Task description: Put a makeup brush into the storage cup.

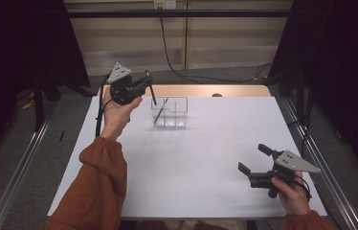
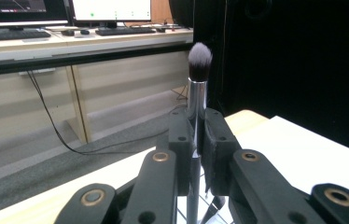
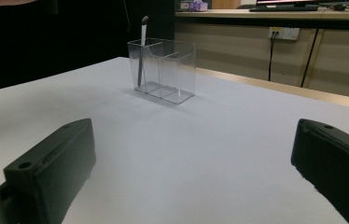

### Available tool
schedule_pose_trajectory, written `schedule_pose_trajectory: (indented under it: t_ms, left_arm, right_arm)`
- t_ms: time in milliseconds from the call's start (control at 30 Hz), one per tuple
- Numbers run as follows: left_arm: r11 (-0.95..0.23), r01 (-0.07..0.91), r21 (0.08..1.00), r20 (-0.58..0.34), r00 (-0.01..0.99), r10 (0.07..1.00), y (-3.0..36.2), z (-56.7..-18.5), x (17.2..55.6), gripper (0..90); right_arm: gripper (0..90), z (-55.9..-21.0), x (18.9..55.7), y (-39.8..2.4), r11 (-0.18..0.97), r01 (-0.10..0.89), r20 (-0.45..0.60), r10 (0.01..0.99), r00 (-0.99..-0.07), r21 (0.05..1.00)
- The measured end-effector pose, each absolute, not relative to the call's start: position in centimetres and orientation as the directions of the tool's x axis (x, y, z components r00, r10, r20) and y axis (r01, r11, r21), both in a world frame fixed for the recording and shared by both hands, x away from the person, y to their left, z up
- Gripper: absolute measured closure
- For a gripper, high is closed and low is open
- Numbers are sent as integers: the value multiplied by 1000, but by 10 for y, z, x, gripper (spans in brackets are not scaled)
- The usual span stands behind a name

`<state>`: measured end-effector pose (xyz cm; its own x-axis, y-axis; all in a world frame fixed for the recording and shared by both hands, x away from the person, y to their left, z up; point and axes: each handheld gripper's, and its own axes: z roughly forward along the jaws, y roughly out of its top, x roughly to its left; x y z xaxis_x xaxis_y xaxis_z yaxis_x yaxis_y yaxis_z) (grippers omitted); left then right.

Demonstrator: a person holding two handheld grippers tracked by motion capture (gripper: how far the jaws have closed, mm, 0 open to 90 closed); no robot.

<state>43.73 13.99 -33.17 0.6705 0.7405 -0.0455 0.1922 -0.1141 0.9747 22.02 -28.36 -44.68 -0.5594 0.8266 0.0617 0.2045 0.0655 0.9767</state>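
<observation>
Left gripper (image 2: 196,140): jaws pinching a makeup brush (image 2: 197,79) by its silver handle, bristles up, just beside the clear two-compartment holder (image 1: 170,112). One brush (image 3: 141,51) already stands inside, seemingly the left compartment. Right gripper (image 1: 253,160): jaws spread, idle, well apart. Drop-in remains.

A makeup brush (image 2: 196,88) with a chrome ferrule and dark, pale-tipped bristles stands upright, bristles up, beside a clear two-compartment organiser (image 1: 170,112) that already holds another slim brush (image 3: 141,51) leaning inside.
</observation>
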Motion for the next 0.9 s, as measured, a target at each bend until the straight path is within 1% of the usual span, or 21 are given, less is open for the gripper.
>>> schedule_pose_trajectory:
  t_ms: [33, 267, 400, 500, 900]
  left_arm:
    - [-128, 188, 974, -32, 672, 740, 138, -333, 438, 837]
    - [-139, 194, 971, -29, 674, 738, 131, -340, 442, 837]
    - [-127, 209, 970, -45, 663, 747, 131, -345, 446, 837]
    - [-146, 206, 967, -29, 664, 747, 131, -347, 447, 836]
    - [-147, 257, 955, -56, 643, 764, 132, -364, 453, 836]
  right_arm:
    - [0, -447, 220, -283, 67, 204, 60, 827, -559, 977]
    - [0, -447, 220, -284, 68, 205, 58, 829, -556, 976]
    - [0, -447, 219, -284, 70, 206, 58, 828, -558, 976]
    - [0, -447, 219, -284, 65, 203, 61, 828, -558, 977]
    - [0, -447, 219, -284, 71, 205, 57, 827, -559, 976]
